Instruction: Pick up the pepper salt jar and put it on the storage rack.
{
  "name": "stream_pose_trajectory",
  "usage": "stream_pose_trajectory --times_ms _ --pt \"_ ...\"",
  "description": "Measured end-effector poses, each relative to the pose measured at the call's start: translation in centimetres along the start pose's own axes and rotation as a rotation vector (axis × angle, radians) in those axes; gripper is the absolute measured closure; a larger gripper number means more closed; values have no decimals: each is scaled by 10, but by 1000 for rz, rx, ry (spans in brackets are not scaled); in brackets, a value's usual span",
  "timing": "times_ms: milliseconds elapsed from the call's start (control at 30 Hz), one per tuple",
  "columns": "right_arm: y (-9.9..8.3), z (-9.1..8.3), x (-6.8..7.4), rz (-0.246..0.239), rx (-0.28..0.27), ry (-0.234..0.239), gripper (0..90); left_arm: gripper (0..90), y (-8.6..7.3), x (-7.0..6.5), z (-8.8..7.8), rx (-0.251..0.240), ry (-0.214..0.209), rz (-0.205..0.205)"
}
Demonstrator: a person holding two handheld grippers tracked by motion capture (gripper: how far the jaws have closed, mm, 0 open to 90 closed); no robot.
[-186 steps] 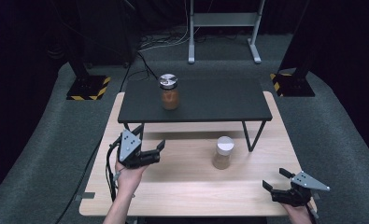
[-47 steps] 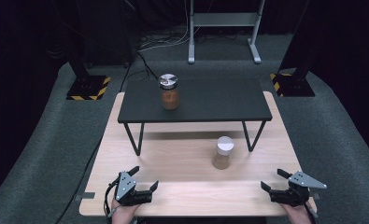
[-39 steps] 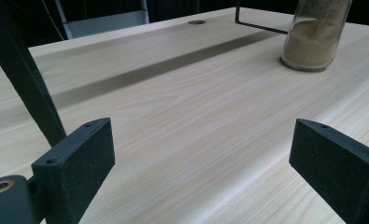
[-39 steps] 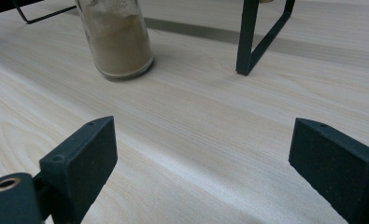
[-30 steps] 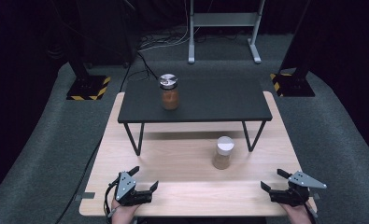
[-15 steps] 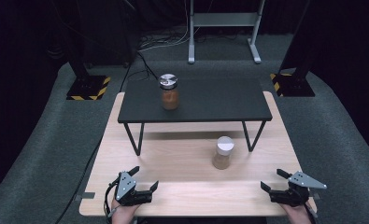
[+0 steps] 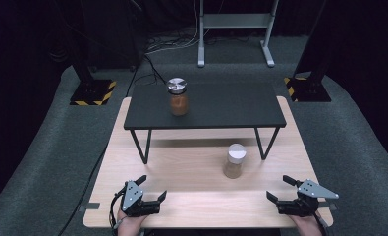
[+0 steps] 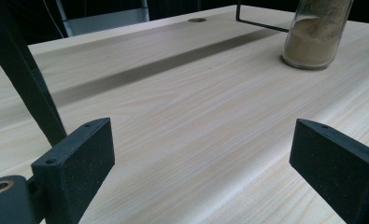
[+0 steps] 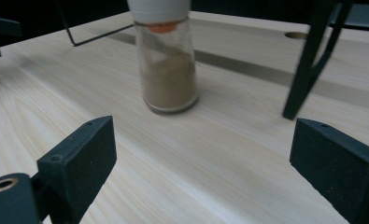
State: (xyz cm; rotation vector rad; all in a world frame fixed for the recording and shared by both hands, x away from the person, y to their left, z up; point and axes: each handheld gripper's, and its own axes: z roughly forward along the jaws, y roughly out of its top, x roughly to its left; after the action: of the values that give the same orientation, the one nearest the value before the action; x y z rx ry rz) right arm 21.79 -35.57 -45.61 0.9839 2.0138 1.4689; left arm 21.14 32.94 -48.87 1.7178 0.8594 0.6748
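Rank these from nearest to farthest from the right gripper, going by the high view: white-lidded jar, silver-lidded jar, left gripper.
From the right gripper:
1. White-lidded jar, on the wooden table, ahead and to its left.
2. Left gripper, across the near edge.
3. Silver-lidded jar, up on the black shelf, far left.

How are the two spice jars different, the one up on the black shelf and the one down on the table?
The jar on the black shelf has a shiny metallic lid and reddish-brown contents; the jar on the wooden table has a white lid and paler, sandy powder. The first stands raised on the shelf, near its far left; the second stands on the table in front of the shelf's right legs. Both are upright, capped, clear jars, and neither is held.
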Motion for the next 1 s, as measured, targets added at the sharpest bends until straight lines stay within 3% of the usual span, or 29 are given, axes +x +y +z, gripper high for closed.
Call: stream_pose_trajectory --times_ms 233,667,800,1000 --pt "13 18 8 -38 0 23 58 64 -1 1 -1 -4 1 -15" --pt "37 63 10 -47 22 66 59 64 -1 2 -1 -5 1 -23" --pt "47 81 15 -73 49 58 63 64 -1 2 -1 -4 -1 -22" --pt "59 99 20 -65 74 36 103 64 -1 2 0 -4 -2 -23"
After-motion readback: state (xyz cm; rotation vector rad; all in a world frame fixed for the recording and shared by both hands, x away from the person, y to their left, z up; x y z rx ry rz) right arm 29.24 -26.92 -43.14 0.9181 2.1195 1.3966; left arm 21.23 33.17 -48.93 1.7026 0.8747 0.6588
